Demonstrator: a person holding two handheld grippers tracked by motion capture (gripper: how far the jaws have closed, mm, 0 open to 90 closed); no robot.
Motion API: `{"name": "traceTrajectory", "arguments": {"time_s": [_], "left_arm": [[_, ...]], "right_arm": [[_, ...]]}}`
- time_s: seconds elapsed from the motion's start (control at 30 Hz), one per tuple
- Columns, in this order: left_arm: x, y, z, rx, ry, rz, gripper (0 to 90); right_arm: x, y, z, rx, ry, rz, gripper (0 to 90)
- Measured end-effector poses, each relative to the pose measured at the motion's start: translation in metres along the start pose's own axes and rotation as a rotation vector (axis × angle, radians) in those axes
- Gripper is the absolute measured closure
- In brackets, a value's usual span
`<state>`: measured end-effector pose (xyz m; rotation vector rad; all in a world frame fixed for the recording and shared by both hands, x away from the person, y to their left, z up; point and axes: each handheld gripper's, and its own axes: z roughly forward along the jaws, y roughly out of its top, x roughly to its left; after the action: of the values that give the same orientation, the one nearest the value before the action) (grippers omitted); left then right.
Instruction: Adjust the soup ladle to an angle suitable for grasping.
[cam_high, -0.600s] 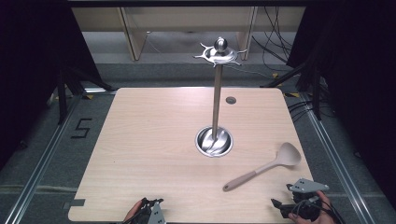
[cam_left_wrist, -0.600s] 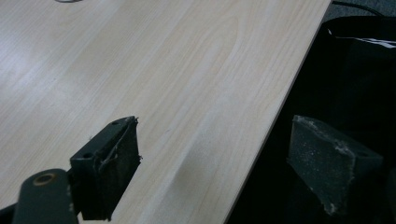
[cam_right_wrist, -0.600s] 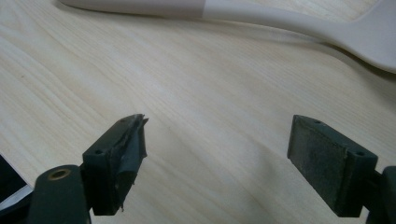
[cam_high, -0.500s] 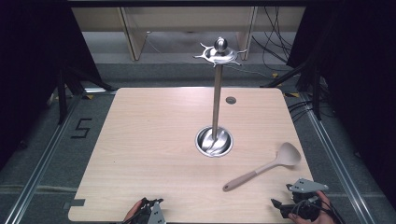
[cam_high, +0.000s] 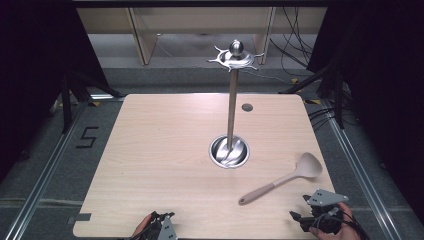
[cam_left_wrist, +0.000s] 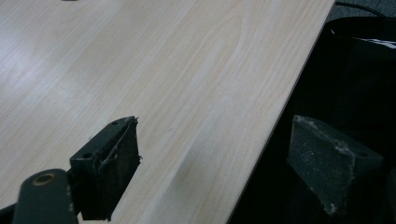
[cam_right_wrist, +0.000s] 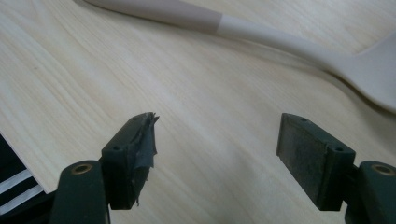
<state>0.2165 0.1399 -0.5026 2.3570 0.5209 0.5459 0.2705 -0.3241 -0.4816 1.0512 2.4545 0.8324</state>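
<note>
A beige spatula (cam_high: 281, 182) lies on the wooden table (cam_high: 165, 150) at the front right, its blade toward the right edge; in the right gripper view the spatula (cam_right_wrist: 261, 32) crosses the top, its handle darker than its neck. My right gripper (cam_high: 300, 220) sits at the front right corner, just short of the spatula; its jaws stand wide apart over bare wood (cam_right_wrist: 215, 154) and hold nothing. My left gripper (cam_high: 159, 226) rests at the table's front edge, left of centre. Its jaws are open (cam_left_wrist: 210, 172), one over the wood, one past the edge.
A tall steel utensil stand (cam_high: 231, 100) rises from a round base (cam_high: 229, 151) in the middle of the table, with hooks around a knob at its top (cam_high: 235, 54). A small round hole (cam_high: 246, 107) lies behind it. Cables run over the floor at the back right.
</note>
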Motion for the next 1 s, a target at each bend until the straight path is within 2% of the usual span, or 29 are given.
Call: {"name": "traceTrajectory", "arguments": {"time_s": [0.23,0.27,0.33,0.4,0.57,0.6,0.67,0.77,0.9,0.93,0.97,1.0], "left_arm": [[0.0,0.0,0.001,0.005,0.004,0.005,15.8],[0.0,0.0,0.001,0.005,0.005,0.006,15.8],[0.0,0.0,0.001,0.005,0.002,0.002,15.8],[-0.001,0.0,0.001,0.002,-0.004,0.001,15.8],[-0.001,0.001,0.001,0.006,-0.015,0.0,15.9],[-0.001,0.0,0.002,0.002,-0.003,-0.001,15.9],[0.0,0.0,0.001,0.004,0.003,0.002,15.8],[0.0,0.0,0.001,0.003,0.004,-0.002,15.8],[0.0,0.0,0.001,0.005,0.003,-0.002,15.8],[0.001,0.0,0.002,0.003,-0.015,-0.009,15.9],[0.001,0.0,0.001,0.004,0.004,-0.004,15.8],[0.002,0.0,0.0,0.006,0.007,0.0,15.8]], "right_arm": [[-0.001,0.014,0.0,-0.01,0.009,-0.047,32.2],[-0.002,0.019,0.001,-0.008,0.014,-0.077,32.2],[-0.002,0.022,0.001,0.0,0.018,-0.091,32.2],[-0.004,0.031,0.002,0.01,0.032,-0.141,33.3],[-0.009,0.043,0.006,0.008,0.027,-0.186,37.1],[-0.01,0.045,0.007,0.012,0.027,-0.189,37.9],[-0.011,0.053,0.011,0.035,0.031,-0.199,38.2],[-0.011,0.062,0.02,0.075,0.044,-0.242,40.4],[-0.011,0.068,0.026,0.102,0.054,-0.278,40.9],[-0.012,0.07,0.028,0.099,0.063,-0.278,41.6],[-0.012,0.071,0.03,0.104,0.061,-0.293,42.9],[-0.013,0.073,0.032,0.102,0.064,-0.293,43.7]]}}
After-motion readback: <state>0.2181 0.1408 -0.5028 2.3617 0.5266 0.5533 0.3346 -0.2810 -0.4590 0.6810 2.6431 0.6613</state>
